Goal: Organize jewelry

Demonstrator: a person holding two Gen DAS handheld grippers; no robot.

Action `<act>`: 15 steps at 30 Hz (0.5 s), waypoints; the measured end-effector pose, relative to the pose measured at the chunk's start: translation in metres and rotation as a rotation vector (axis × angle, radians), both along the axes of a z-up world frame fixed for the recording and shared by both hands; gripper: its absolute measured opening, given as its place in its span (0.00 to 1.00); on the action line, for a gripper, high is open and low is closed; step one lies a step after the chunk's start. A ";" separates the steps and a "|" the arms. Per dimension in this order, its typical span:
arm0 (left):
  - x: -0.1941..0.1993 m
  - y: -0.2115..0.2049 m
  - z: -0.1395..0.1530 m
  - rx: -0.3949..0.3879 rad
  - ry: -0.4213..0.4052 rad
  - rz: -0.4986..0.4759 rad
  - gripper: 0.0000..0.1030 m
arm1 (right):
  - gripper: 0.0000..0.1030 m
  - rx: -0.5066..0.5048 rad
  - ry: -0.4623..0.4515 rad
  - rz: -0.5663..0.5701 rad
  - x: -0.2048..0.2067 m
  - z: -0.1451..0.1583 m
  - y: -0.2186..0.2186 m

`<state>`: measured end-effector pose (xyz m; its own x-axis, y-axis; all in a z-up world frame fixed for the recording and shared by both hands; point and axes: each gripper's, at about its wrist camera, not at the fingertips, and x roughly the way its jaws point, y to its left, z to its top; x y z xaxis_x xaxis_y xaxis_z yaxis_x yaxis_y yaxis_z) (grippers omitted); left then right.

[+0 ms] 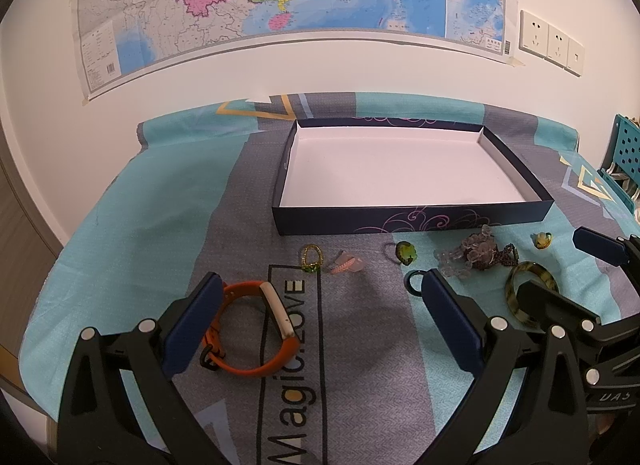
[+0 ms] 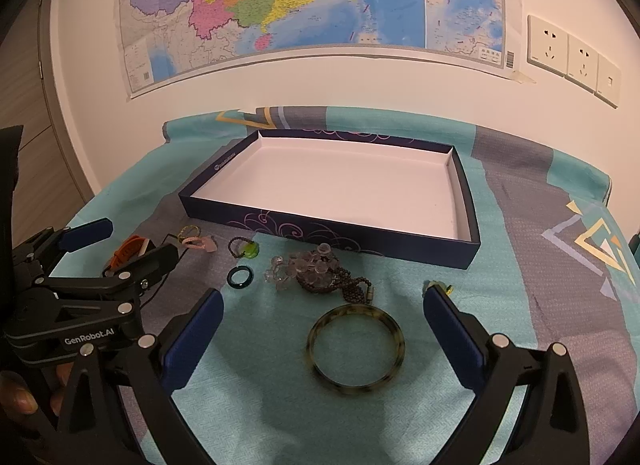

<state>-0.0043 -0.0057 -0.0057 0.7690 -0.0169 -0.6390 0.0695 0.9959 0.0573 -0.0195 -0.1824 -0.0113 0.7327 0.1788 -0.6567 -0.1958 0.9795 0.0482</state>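
Teal-and-grey patterned cloth [image 2: 248, 393] covers the counter; a navy cardboard tray with white floor [image 2: 472, 249] sits empty at twelve o'clock. Nothing seems sorted yet. A mottled olive resin bangle [image 2: 355, 349] lies between the right gripper's [image 2: 323, 329] parted jaws, likely first; left gripper [image 1: 322, 317] equally spread, empty.

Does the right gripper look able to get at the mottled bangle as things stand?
Probably yes. The bangle lies flat on the cloth between the right tongs' open fingers, with nothing on top of it. The bead pile sits apart, farther toward the box.
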 end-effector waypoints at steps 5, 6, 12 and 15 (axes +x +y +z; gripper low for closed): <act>0.000 -0.001 0.000 0.000 0.001 -0.005 0.95 | 0.94 0.001 0.002 0.002 0.001 0.001 -0.001; 0.001 0.000 -0.001 0.001 0.000 -0.006 0.95 | 0.94 0.002 0.001 0.002 0.001 0.001 -0.001; 0.001 -0.001 -0.001 0.001 0.000 -0.005 0.95 | 0.94 0.003 0.004 0.004 0.001 0.001 -0.001; 0.001 -0.001 -0.001 0.000 0.002 -0.007 0.95 | 0.94 -0.001 0.003 0.004 0.001 0.002 -0.002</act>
